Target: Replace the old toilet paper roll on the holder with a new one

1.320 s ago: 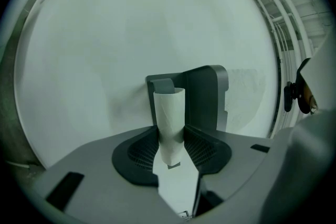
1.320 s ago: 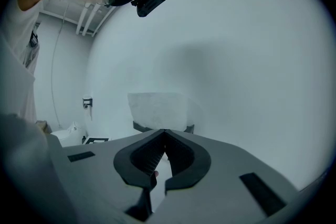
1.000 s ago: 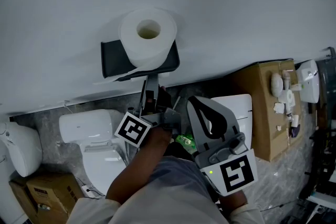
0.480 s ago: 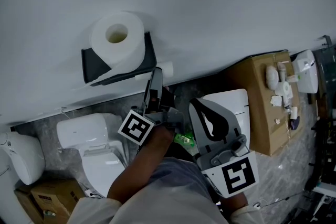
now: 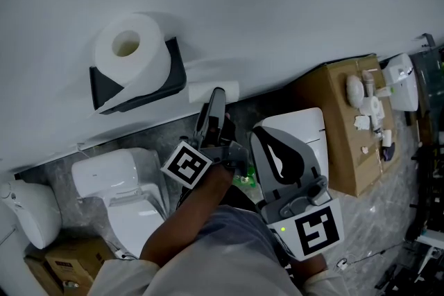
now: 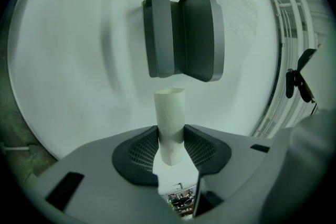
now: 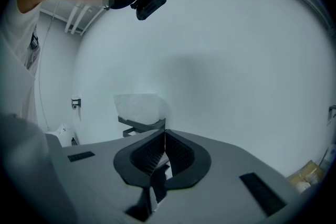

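**Old core is out, new roll not yet mounted**

Left gripper [image 6: 170, 135] is clamped on the bare cardboard tube [image 6: 169, 110] by its lower end. The rest of the tube pokes past the pads toward the white wall [image 5: 291, 3]. In the head view the tube sits right of the dark grey holder [image 5: 142, 85], not touching it.

Right gripper [image 7: 164, 138] is pinched closed with nothing in it.

The full toilet paper roll [image 5: 130, 52] stands on end on top of the holder, with a loose sheet draped over the holder's front.

My read: removal is done and the step in hand is ditching the core. No bin is in view, so next it needs a drop spot. After that, a wide, light grasp on the soft roll, then seat it in the holder. I can't make out the spindle from here.
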Demonstrator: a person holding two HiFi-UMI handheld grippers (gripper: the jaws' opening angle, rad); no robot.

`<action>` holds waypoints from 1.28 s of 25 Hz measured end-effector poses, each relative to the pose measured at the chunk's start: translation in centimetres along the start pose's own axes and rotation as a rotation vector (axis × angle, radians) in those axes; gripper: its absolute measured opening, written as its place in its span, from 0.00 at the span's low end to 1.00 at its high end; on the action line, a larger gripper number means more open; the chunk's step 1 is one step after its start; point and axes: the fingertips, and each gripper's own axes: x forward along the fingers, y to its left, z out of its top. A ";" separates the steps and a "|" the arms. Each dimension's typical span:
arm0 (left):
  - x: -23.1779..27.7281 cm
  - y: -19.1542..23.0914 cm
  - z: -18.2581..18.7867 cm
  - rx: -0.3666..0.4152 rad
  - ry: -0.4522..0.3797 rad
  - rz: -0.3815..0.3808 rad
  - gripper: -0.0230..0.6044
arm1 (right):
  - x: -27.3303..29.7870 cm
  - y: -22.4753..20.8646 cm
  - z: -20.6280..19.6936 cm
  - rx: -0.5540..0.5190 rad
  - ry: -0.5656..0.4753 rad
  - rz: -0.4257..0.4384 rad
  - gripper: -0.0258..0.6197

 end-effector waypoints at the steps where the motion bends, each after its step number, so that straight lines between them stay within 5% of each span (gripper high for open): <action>1: -0.1 0.1 -0.6 0.007 0.015 0.006 0.29 | -0.2 -0.1 -0.1 0.002 0.003 -0.001 0.07; 10: -3.6 1.1 -2.0 0.197 0.106 0.135 0.28 | -1.0 1.0 -0.5 0.005 0.007 0.022 0.07; 32: -11.9 -2.2 5.6 0.692 0.049 0.243 0.27 | -0.4 7.6 1.2 -0.019 -0.064 0.227 0.07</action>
